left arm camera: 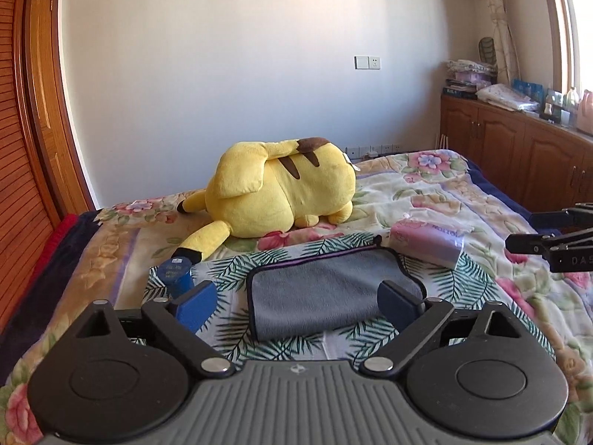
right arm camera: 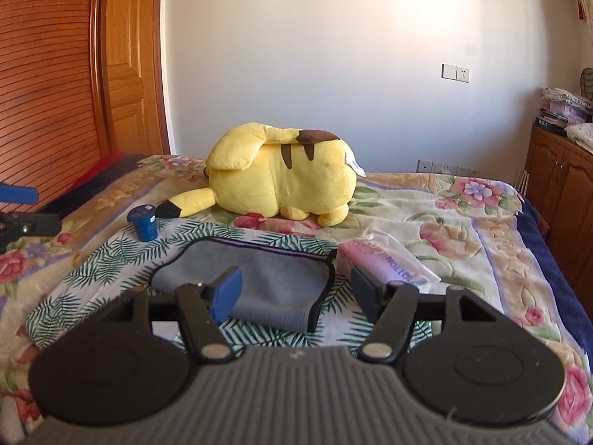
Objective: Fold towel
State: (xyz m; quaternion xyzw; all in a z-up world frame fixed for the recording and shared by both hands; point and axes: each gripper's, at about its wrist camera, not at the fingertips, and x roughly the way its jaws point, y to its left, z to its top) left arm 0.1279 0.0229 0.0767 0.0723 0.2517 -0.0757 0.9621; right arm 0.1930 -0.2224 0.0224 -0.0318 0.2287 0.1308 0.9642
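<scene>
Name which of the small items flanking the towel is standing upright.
The blue canister, left of the grey towel by the plush toy's tail. The pink tissue pack on the right lies flat.

my right gripper (right arm camera: 296, 294) hangs with its jaws spread wide over the grey microfibre towel with dark piping (right arm camera: 259, 282), gripping nothing. the towel lies folded over on a white cloth printed with green palm fronds (right arm camera: 111, 263), spread on the floral bedspread (right arm camera: 463, 230). a small blue cylindrical can (right arm camera: 143, 222) stands upright near the cloth's far left corner. a pink and lilac plastic-wrapped pack (right arm camera: 385, 263) lies just right of the towel. behind them a yellow plush toy with brown stripes (right arm camera: 281, 178) lies on its side. my other gripper (right arm camera: 18, 207) pokes in at the left edge.
</scene>
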